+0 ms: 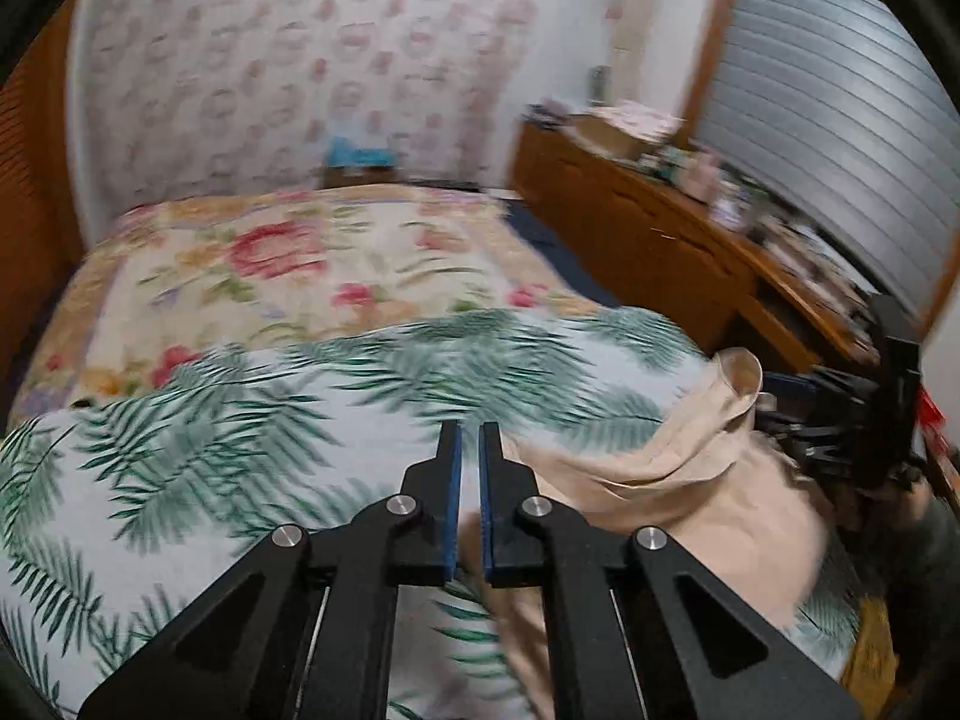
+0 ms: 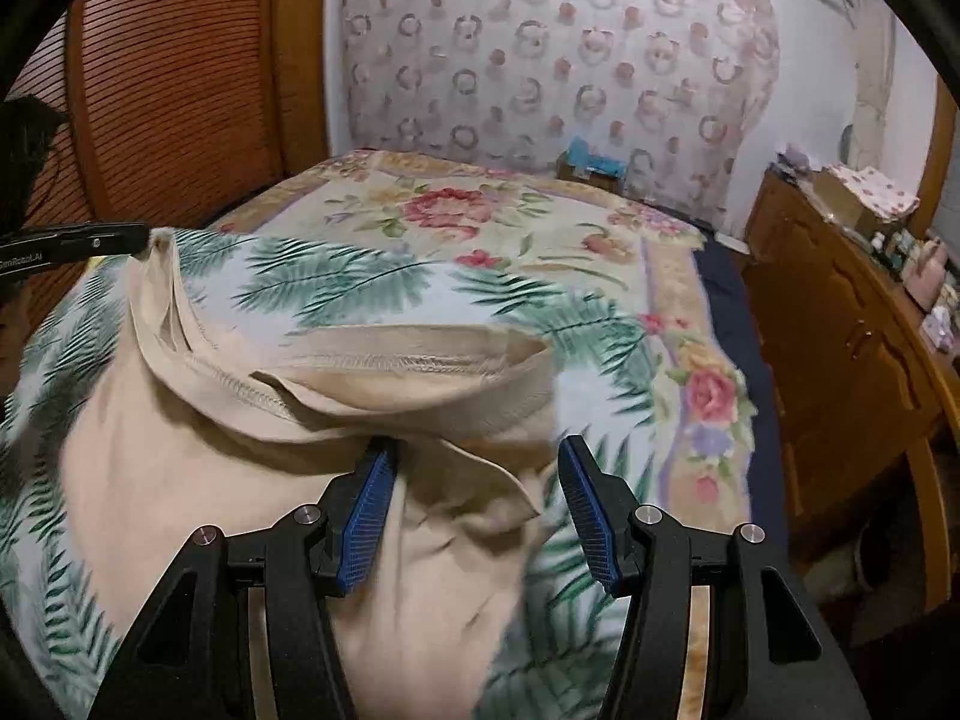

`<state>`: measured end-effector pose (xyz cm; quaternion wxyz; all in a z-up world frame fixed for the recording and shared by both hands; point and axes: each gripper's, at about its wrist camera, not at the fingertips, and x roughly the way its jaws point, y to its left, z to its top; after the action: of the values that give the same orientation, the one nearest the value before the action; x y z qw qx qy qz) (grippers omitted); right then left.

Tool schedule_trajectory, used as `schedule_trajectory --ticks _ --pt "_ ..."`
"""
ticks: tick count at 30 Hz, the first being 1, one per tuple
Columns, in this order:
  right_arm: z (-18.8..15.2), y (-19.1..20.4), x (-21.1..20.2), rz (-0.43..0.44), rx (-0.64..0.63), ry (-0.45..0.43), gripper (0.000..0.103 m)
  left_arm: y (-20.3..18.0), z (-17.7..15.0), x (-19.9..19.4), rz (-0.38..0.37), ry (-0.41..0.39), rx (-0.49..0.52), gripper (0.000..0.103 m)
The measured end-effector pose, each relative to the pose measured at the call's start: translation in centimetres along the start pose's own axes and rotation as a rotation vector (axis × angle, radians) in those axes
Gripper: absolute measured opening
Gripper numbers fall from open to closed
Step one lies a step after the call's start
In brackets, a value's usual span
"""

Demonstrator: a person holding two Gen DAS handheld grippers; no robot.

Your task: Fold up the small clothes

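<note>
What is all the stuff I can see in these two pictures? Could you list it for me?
Garment: one, beige, crumpled on the palm-leaf cloth.
Palm-leaf cloth: one, white and green, near end of the bed.
Floral bedspread: one, cream with red flowers, beyond it.
Dresser: one, brown wood, cluttered top, right of the bed.
Blue box: one, by the far patterned wall.
Left gripper: black, blue pads, nearly closed, nothing visible between them.
Right gripper: black, blue pads, open over the garment.
</note>
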<state>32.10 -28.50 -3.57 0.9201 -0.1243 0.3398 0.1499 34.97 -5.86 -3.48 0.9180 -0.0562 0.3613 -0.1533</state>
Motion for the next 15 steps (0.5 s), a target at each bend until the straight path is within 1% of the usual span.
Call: schedule_trajectory --ticks 1,2,3,4,5,7,10,13,15 --pt "0.2 -0.5 0.4 -0.043 0.02 0.005 0.058 0.5 0.0 0.0 0.022 -0.004 -0.017 0.006" --pt "0.3 -1.1 0.4 -0.05 0.046 0.0 0.058 0.8 -0.2 0.0 0.024 -0.006 -0.024 0.006" --pt "0.3 -1.5 0.2 -0.039 0.068 -0.003 0.058 0.9 -0.4 -0.1 0.014 -0.005 -0.02 0.007" --pt "0.3 -1.7 0.0 -0.029 0.077 -0.006 0.058 0.9 -0.7 -0.3 0.007 0.001 -0.007 0.017" --pt "0.1 -1.7 -0.4 -0.018 0.08 -0.012 0.058 0.8 -0.9 -0.3 0.005 0.004 0.004 0.032" --pt "-0.2 -1.3 -1.5 0.014 0.082 -0.024 0.058 0.5 -1.4 -0.6 -0.008 0.007 0.027 0.045" --pt "-0.8 -1.1 -2.8 0.082 0.106 -0.026 0.058 -0.5 -2.2 -0.5 -0.023 0.044 0.067 0.051" --pt "-1.6 -1.2 -3.4 0.144 0.121 0.003 0.058 -1.5 -2.9 -0.3 -0.035 0.065 0.09 0.051" --pt "-2.0 -1.5 -3.5 0.15 0.126 0.025 0.06 -1.8 -3.4 0.2 -0.051 0.089 0.082 0.051"
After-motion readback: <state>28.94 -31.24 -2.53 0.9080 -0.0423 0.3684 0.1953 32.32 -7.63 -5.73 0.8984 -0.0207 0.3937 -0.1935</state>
